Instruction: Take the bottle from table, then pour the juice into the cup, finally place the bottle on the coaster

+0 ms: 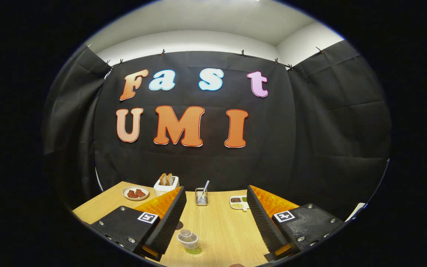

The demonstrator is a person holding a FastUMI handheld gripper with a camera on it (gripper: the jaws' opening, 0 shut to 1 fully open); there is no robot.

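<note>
Claw [217, 207] spread wide above the worktop [221, 230], gripping nothing. Between its fingers, near the left one, a bottle [189, 241] apparently stands upright, cap up.

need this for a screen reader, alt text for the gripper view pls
The gripper is open over a wooden table, with a small bottle of green juice between its fingers. Beyond them stand a toaster, a plate, a wire holder and a divided dish.
</note>
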